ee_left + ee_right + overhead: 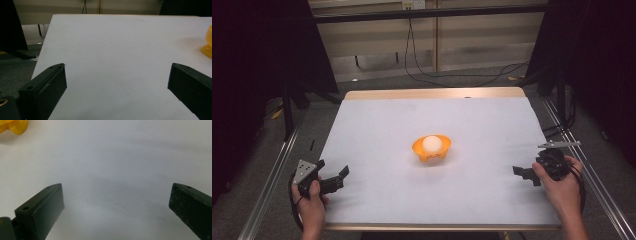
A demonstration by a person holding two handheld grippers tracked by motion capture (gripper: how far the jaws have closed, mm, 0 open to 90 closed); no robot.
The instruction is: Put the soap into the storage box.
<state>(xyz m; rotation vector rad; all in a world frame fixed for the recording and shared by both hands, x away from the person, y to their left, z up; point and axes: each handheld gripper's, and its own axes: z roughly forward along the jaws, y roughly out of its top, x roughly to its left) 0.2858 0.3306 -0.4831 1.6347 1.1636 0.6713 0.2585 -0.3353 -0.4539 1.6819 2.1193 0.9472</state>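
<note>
From the high view, an orange bowl (431, 149) sits near the middle of the white tabletop (377, 125), with a white ball (432, 144) resting inside it. The left gripper (341, 176) lies near the tabletop's front left corner, held by the person's left hand (310, 202), and its jaws point toward the middle. The right gripper (521, 172) is near the front right corner, just inside the right edge, held by the right hand (562, 187); its jaws point leftward across the tabletop. Both grippers are well apart from the bowl.

In the left gripper view, the left gripper (116, 82) has its two black jaws spread wide with nothing between them but bare white tabletop (112, 45). The orange bowl (207, 42) shows at the right edge, farther off.

In the right gripper view, the right gripper (116, 202) likewise has its jaws spread wide over bare tabletop (112, 157), holding nothing. Part of the orange bowl (13, 126) shows in the top left corner.
</note>
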